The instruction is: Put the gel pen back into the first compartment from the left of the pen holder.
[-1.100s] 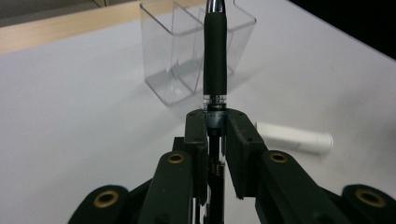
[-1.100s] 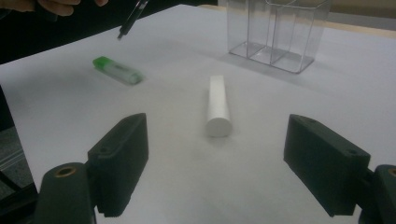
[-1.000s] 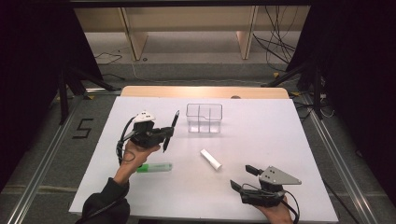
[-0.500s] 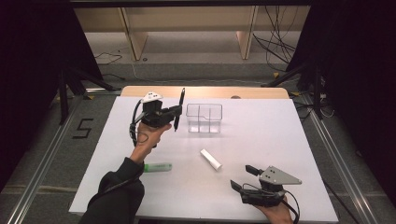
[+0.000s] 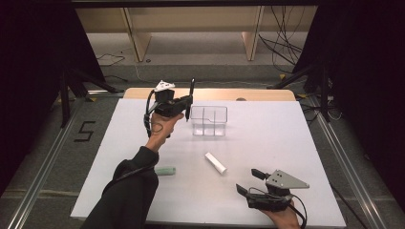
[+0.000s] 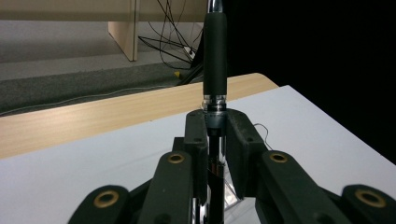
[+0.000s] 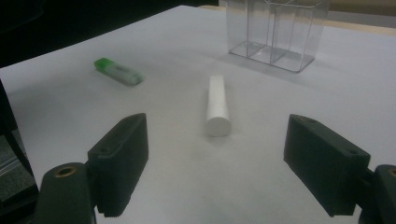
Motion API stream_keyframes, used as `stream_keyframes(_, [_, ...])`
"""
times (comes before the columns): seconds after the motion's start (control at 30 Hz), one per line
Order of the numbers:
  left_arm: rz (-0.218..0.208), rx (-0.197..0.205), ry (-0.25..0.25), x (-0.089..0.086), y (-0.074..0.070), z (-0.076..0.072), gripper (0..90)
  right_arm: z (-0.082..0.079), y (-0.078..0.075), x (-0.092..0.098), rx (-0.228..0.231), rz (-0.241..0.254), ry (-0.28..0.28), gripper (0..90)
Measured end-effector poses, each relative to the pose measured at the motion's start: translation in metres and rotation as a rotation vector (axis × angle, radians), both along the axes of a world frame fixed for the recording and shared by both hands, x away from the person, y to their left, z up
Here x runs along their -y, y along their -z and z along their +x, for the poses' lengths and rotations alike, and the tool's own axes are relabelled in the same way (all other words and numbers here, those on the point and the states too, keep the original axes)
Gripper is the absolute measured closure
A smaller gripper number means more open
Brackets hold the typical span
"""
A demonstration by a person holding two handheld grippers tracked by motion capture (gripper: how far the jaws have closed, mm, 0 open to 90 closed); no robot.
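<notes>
While we grip a slim black pen [image 6: 215, 60] with a matte rubbery barrel and a shiny metal band, our left gripper [image 5: 187, 102] has its jaws clamped on its lower shaft, and the pen stands upright just beside the left wall of the clear plastic organizer [image 5: 209, 120]. That box is glossy, rectangular and split into compartments; how many, we cannot quite tell from above. On the smooth white tabletop [image 5: 267, 138] a chalky white cylinder [image 5: 215, 162] lies at about six o'clock from the box, and a pale green highlighter [image 5: 165, 170] with a brighter cap lies at about nine o'clock from the cylinder.

Since a second ago, our left hand has carried the pen from mid-table toward twelve o'clock and higher, up to the box; our right gripper [image 5: 252, 182] has kept its place near the front edge, jaws wide apart on nothing.

Open board spreads toward three o'clock of the box, and a pale wooden strip [image 5: 267, 94] borders the far edge.
</notes>
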State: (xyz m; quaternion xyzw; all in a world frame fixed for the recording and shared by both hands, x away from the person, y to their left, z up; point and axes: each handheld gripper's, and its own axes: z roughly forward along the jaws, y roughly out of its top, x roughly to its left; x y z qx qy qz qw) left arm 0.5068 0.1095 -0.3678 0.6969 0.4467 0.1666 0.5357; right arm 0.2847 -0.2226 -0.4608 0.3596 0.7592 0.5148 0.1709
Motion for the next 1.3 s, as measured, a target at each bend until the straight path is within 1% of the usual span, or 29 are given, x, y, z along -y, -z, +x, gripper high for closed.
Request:
stream_keyframes(0.23, [0.0, 0.009, -0.014, 0.011, -0.003, 0.01, 79.3, 0.0, 0.0, 0.0, 0.0, -0.002, -0.005, 23.0])
stream_keyframes(0.33, [0.007, 0.013, -0.017, 0.015, -0.004, 0.014, 79.3, 0.0, 0.0, 0.0, 0.002, 0.001, -0.004, 23.0])
stream_keyframes(0.4, [0.002, 0.015, -0.023, 0.018, -0.005, 0.017, 79.3, 0.0, 0.0, 0.001, 0.001, 0.002, -0.003, 23.0])
stream_keyframes(0.43, [0.009, 0.018, -0.023, 0.019, -0.005, 0.018, 79.3, 0.0, 0.0, 0.001, 0.001, 0.002, -0.003, 23.0])
stream_keyframes(0.6, [0.011, 0.015, -0.034, 0.023, -0.003, 0.024, 79.3, 0.0, 0.0, 0.0, 0.0, 0.001, -0.008, 23.0])
stream_keyframes(0.83, [0.013, 0.013, -0.045, 0.029, 0.003, 0.028, 79.3, -0.001, 0.0, 0.0, 0.0, 0.001, -0.01, 23.0])
stream_keyframes(1.27, [0.018, 0.003, -0.062, 0.032, 0.017, 0.033, 79.2, -0.001, 0.001, 0.0, -0.002, 0.001, -0.014, 23.0])
stream_keyframes(1.3, [0.013, 0.001, -0.065, 0.033, 0.017, 0.032, 79.2, -0.001, 0.001, 0.0, -0.001, -0.001, -0.016, 23.0])
